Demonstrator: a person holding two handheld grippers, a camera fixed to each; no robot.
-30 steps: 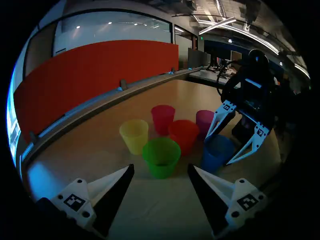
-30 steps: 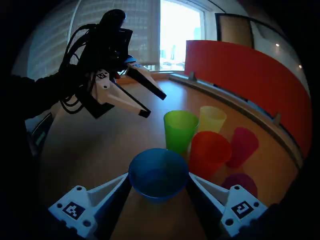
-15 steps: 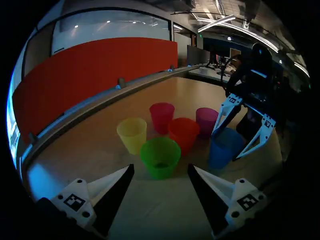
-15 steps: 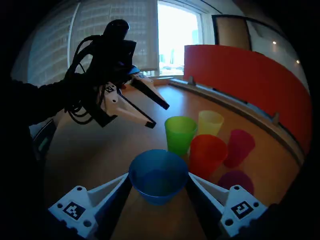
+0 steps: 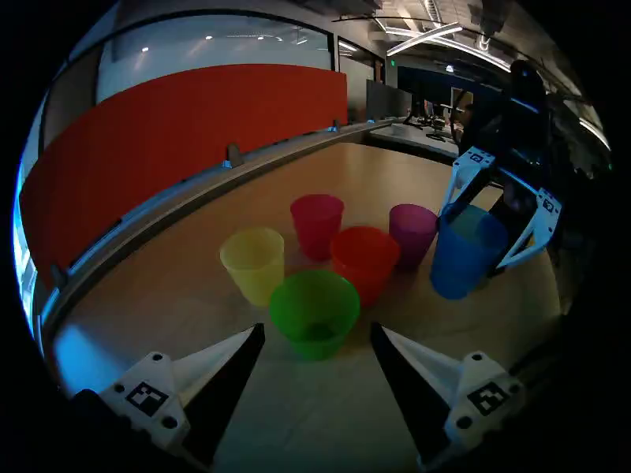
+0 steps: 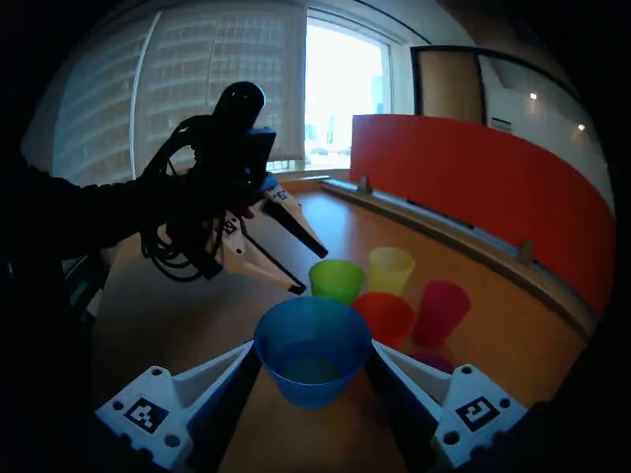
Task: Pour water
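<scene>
- Grip: right claw (image 6: 313,347) presses both fingers on a blue plastic cup (image 6: 313,382), which it holds upright with what looks like a little water in the bottom.
- Left claw (image 5: 315,329) is spread wide and empty, low over the pale wooden worktop (image 5: 181,311), pointing at a green plastic cup (image 5: 314,311) just ahead of its tips.
- Behind the green cup stand a yellow plastic cup (image 5: 252,264), an orange-red plastic cup (image 5: 364,260), a crimson plastic cup (image 5: 317,225) and a purple plastic cup (image 5: 412,232), all upright and close together.
- In the left gripper view, the blue cup sits just beside the purple cup, at the cluster's right edge.
- A long red partition panel (image 5: 181,134) runs along the worktop's far side.
</scene>
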